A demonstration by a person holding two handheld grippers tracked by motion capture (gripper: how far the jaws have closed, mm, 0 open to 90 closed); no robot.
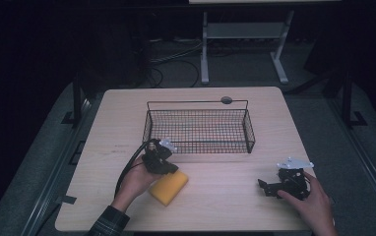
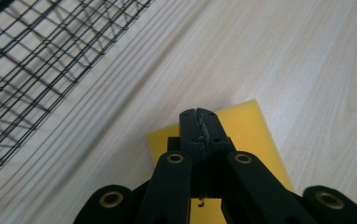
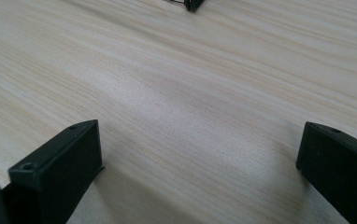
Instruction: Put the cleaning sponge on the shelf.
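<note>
Spreading across the middle of the high view, the pale wooden surface (image 1: 225, 196) carries everything in the scene, with dark floor and a white frame stand (image 1: 245, 44) behind its far edge. The black wire basket (image 1: 199, 130) sits on the far half of the surface, long side facing the person, and its mesh fills the upper left corner of the left gripper view (image 2: 36, 60). Nearer the person and left of centre lies the yellow sponge (image 1: 169, 188), flat on the wood, just in front of the basket's near left corner but apart from it. The left gripper (image 1: 162, 162) hangs directly over the sponge's far left edge, held by the left hand (image 1: 136, 183), whose plaid sleeve (image 1: 108, 223) enters from the bottom. In the left gripper view its fingers (image 2: 200, 126) are pressed together with nothing between them, their tips over the yellow sponge (image 2: 256, 126); whether they touch it cannot be told. Well apart, at the right side of the surface, the right hand (image 1: 316, 204) holds the right gripper (image 1: 269, 189) low over bare wood. In the right gripper view its fingers (image 3: 62, 163) stand wide apart, with only wood grain between them
</note>
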